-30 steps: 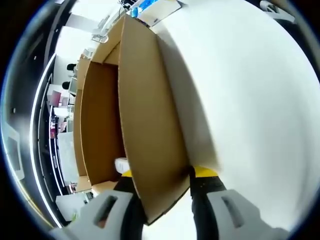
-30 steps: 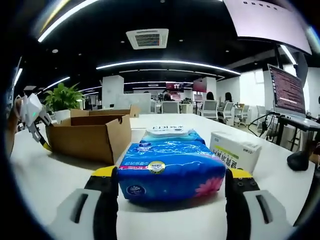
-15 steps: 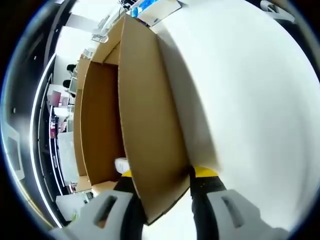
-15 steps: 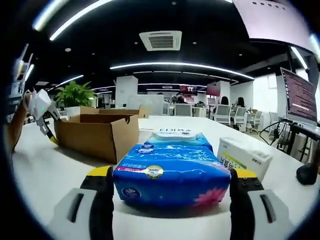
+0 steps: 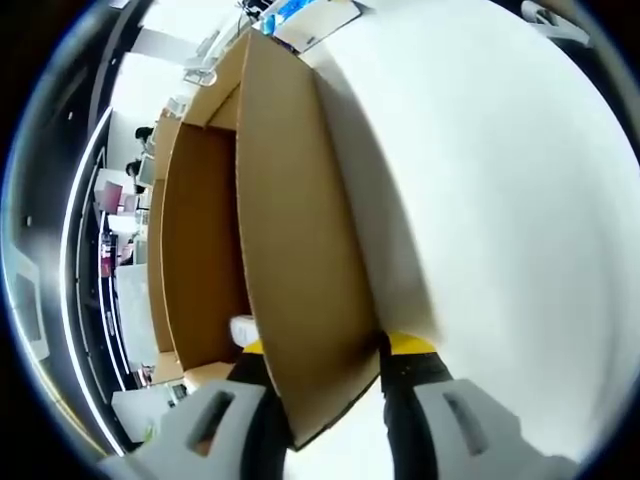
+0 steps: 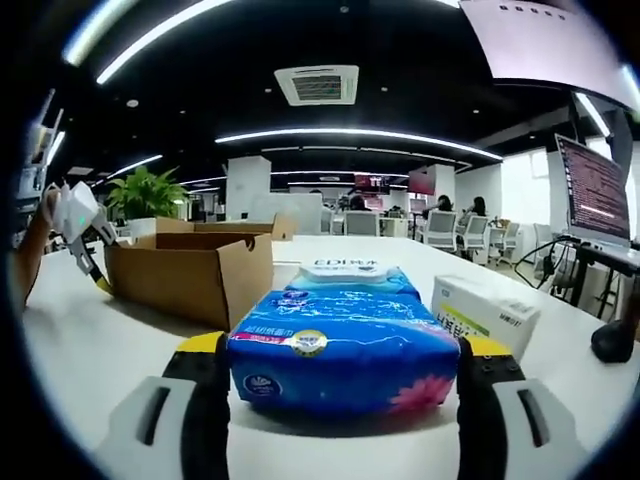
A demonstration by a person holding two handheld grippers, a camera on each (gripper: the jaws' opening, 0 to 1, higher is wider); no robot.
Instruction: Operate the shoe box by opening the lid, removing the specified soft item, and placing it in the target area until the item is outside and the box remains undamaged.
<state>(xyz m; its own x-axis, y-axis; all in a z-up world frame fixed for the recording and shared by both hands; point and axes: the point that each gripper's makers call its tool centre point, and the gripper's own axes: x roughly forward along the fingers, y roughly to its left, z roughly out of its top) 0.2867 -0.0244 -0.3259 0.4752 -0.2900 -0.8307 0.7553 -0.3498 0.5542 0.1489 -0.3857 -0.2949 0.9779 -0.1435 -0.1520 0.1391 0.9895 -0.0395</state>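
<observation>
1. The left gripper (image 5: pixel 318 385) is clamped on the cardboard wall of the shoe box (image 6: pixel 190 273); a harder squeeze or twist could crease it.
2. The right gripper (image 6: pixel 335 385) sits closed around the blue tissue pack (image 6: pixel 340 340), outside the box, just to the right of it on the counter (image 6: pixel 90 350).
3. A careless pull-back could drag the pack against the white carton (image 6: pixel 485 310) beside it.
</observation>
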